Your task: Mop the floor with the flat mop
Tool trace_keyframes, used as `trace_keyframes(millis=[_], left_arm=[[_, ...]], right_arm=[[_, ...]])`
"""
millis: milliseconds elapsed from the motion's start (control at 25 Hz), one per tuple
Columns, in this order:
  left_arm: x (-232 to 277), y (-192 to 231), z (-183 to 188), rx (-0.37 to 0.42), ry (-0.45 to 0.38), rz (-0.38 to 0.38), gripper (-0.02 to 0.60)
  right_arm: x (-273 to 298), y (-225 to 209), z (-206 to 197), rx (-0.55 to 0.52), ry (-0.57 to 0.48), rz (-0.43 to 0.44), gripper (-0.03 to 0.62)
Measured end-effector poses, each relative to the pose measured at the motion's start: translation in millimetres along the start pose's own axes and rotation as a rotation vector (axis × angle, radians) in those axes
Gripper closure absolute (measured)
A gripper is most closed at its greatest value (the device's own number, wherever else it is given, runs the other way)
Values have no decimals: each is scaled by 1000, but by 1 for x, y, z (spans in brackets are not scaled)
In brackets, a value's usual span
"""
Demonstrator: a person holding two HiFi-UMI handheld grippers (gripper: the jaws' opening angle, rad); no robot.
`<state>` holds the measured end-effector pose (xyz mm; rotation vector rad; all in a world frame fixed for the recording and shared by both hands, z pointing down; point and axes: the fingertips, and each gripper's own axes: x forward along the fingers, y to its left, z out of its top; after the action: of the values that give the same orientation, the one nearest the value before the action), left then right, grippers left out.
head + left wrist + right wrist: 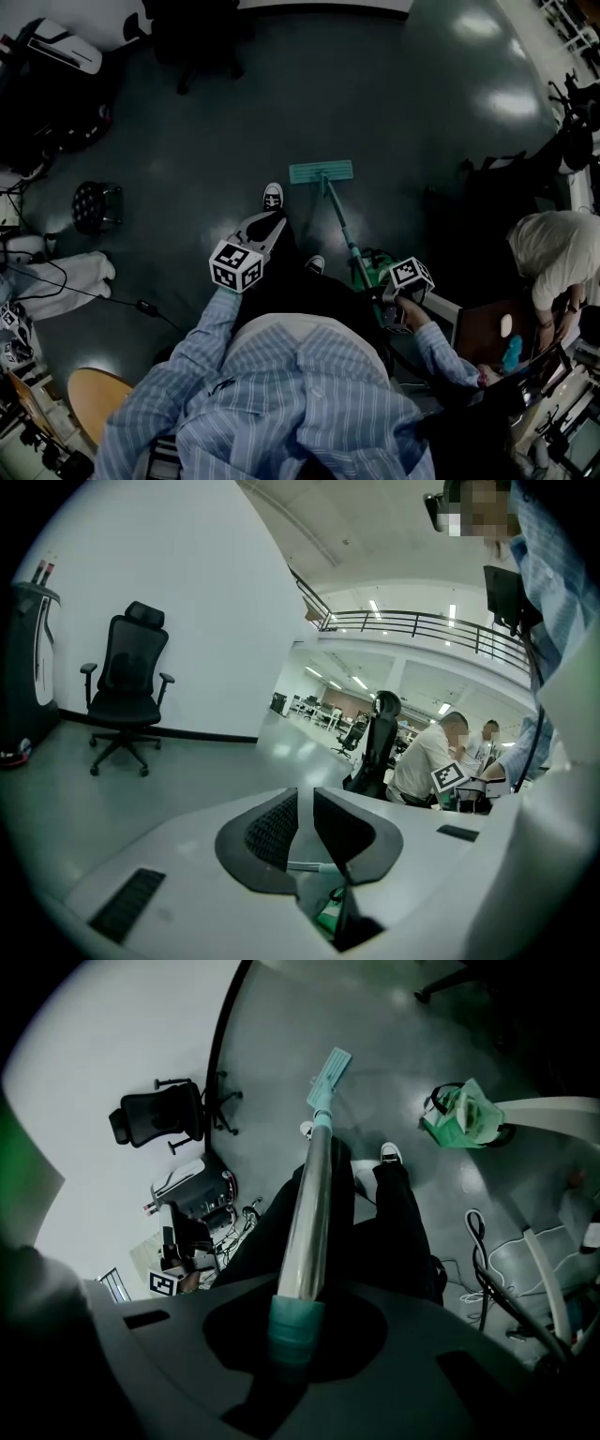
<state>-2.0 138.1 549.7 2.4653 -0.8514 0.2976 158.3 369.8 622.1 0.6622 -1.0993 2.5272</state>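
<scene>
The right tongs (295,1358) are closed around the top end of the flat mop (336,211). They grip the handle (314,1194) just at its turquoise plastic cap, and the handle runs from there obliquely down to the floor (403,103). The left tongs (306,822) are almost together, with only a thin slit between the two ribbed black pads, and nothing is in this slit. They are held up in the air, apart from the mop, and point across the room to a white wall.

The mop head (322,172) lies flat on the floor, in front of the person's feet and a little to the right of the forward shoe (273,196). The legs in black trousers stand just beside the handle.

Around the person there is a black round stool (94,206) on the left, a black office chair (127,691) by the wall, a green bag (459,1117) on the floor, and cables (103,292) on the left side. A second person (553,246) bends over a worktop (487,328) on the right.

The handle is a smooth shiny metal tube. The mop head is a thin turquoise rectangle. The floor is dark, smooth and glossy, and the ceiling lamps reflect in it.
</scene>
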Motion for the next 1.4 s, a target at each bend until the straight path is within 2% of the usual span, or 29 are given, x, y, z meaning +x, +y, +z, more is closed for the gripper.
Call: trace_keyframes(millis=[320, 720, 960, 1400], left_arm=[[15, 25, 17, -3, 9, 4, 528], [52, 84, 64, 0, 20, 2, 528], [67, 122, 94, 4, 33, -10, 528], [92, 203, 120, 0, 98, -62, 528]], right_arm=[[4, 29, 33, -8, 5, -1, 563], [9, 102, 98, -14, 25, -16, 563], [5, 158, 151, 4, 7, -15, 563], [15, 269, 285, -21, -59, 3, 563]])
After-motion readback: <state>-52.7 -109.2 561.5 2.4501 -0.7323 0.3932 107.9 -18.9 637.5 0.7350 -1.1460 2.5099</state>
